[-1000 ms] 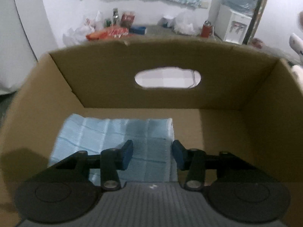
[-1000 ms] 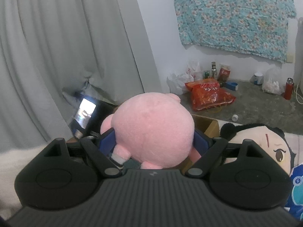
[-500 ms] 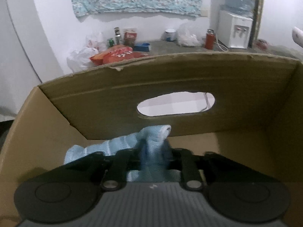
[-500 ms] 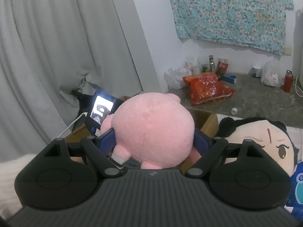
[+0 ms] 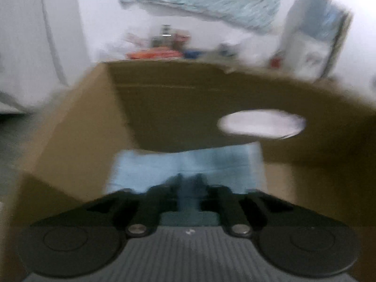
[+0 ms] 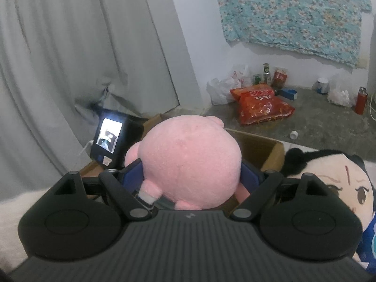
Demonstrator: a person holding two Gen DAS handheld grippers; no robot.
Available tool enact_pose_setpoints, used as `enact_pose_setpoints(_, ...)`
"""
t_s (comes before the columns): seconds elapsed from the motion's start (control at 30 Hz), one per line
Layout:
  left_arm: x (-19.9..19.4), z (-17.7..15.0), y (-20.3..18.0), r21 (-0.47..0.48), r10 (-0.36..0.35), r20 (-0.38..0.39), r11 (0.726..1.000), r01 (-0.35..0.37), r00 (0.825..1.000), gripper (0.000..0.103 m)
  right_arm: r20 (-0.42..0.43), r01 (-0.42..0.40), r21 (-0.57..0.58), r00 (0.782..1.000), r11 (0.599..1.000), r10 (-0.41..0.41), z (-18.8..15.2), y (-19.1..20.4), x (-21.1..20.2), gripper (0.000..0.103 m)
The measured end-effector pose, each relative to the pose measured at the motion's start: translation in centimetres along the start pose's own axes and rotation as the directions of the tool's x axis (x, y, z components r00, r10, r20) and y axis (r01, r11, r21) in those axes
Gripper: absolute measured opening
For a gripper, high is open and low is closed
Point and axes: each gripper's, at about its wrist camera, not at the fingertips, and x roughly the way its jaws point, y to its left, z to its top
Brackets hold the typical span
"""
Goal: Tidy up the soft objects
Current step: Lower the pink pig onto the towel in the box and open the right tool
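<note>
We see the room first: a white wall (image 6: 202,47) with a floral turquoise cloth (image 6: 293,16) hung on it, a grey curtain (image 6: 58,58) at the left, and a bare grey floor (image 6: 317,122). On that floor lie white plastic bags (image 6: 223,87), a red snack bag (image 6: 260,105), a few bottles and a red flask (image 6: 360,99), all well apart from the tongs.

Only the left wrist view looks inside the cardboard box (image 5: 70,141) — its far wall has an oval handle hole (image 5: 260,124), and the picture is heavily blurred. A light blue cloth (image 5: 188,164) lies on the box floor against the far wall, below the hole. The left tongs (image 5: 189,183) hang over its near edge; the jaws have just been opening, a strip of cloth shows in the gap, and through the blur we cannot tell whether the pads press on it.

Only the right wrist view shows the right tongs (image 6: 191,176) clenched on a round pink plush toy (image 6: 190,164), blue pads against both its sides. The toy hides much of what lies ahead: behind it stand an open cardboard carton (image 6: 265,150) and, to the left, a small dark device with a lit screen (image 6: 108,138). Just right of the tongs lies a black-haired plush doll (image 6: 329,181), on something white.
</note>
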Motion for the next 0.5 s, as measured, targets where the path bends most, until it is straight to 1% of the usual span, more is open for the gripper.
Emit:
enact_pose_setpoints(0.03, -0.3, 0.0, 0.3, -0.04, -0.104, 0.011, 0.994, 0.104, 0.995, 0.056, -0.002, 0.004, -0.008, 1.0, 1.0, -0.004, 0.2, 0.3, 0.0, 0.085)
enact_pose_setpoints(0.07, -0.8, -0.1, 0.4, -0.054, -0.162, 0.025, 0.985, 0.164, 0.986, 0.051, -0.007, 0.014, -0.014, 1.0, 1.0, -0.014, 0.5, 0.6, 0.1, 0.085)
enact_pose_setpoints(0.1, -1.4, 0.0, 0.1, -0.043, -0.167, 0.042, 0.985, 0.169, 0.985, 0.044, -0.015, 0.021, -0.019, 1.0, 1.0, -0.021, 0.7, 0.8, 0.4, 0.085)
enact_pose_setpoints(0.13, -2.1, 0.1, -0.1, -0.021, -0.105, 0.039, 0.994, 0.106, 0.994, 0.042, -0.027, 0.027, -0.023, 0.999, 0.999, -0.028, 1.1, 1.1, 0.7, 0.085)
enact_pose_setpoints(0.17, -2.6, 0.2, -0.2, -0.017, -0.013, 0.011, 1.0, 0.013, 1.0, 0.041, -0.04, 0.031, -0.03, 0.999, 0.999, -0.033, 1.5, 1.5, 1.3, 0.085)
enact_pose_setpoints(0.2, -3.2, 0.2, 0.1, -0.036, 0.065, -0.022, 0.997, -0.066, 0.998, 0.041, -0.052, 0.037, -0.044, 0.998, 0.998, -0.04, 1.9, 2.0, 1.9, 0.085)
enact_pose_setpoints(0.23, -4.4, -0.2, 0.7, -0.061, 0.136, -0.06, 0.988, -0.139, 0.989, 0.041, -0.06, 0.047, -0.068, 0.997, 0.997, -0.051, 2.3, 2.6, 2.4, 0.085)
enact_pose_setpoints(0.27, -5.7, -0.7, 1.3, -0.078, 0.149, -0.065, 0.985, -0.153, 0.987, 0.041, -0.067, 0.064, -0.101, 0.995, 0.993, -0.071, 2.9, 3.6, 3.3, 0.085)
enact_pose_setpoints(0.3, -7.3, -1.4, 2.1, -0.09, 0.134, -0.047, 0.986, -0.138, 0.99, 0.041, -0.075, 0.076, -0.126, 0.994, 0.989, -0.086, 3.3, 4.4, 4.1, 0.085)
enact_pose_setpoints(0.33, -9.3, -2.1, 2.8, -0.089, 0.13, -0.024, 0.987, -0.132, 0.991, 0.041, -0.091, 0.079, -0.157, 0.991, 0.984, -0.094, 3.8, 5.3, 5.2, 0.085)
enact_pose_setpoints(0.4, -12.6, -3.5, 3.5, -0.07, 0.149, 0.033, 0.987, -0.147, 0.988, 0.041, -0.139, 0.076, -0.195, 0.985, 0.978, -0.105, 4.6, 7.1, 8.0, 0.085)
enact_pose_setpoints(0.43, -14.4, -4.3, 3.9, -0.058, 0.164, 0.071, 0.985, -0.16, 0.984, 0.041, -0.166, 0.071, -0.216, 0.98, 0.974, -0.108, 4.8, 8.0, 9.6, 0.085)
enact_pose_setpoints(0.5, -17.2, -5.5, 4.6, -0.068, 0.17, 0.128, 0.984, -0.162, 0.977, 0.042, -0.19, 0.082, -0.256, 0.973, 0.963, -0.133, 4.8, 9.5, 12.3, 0.085)
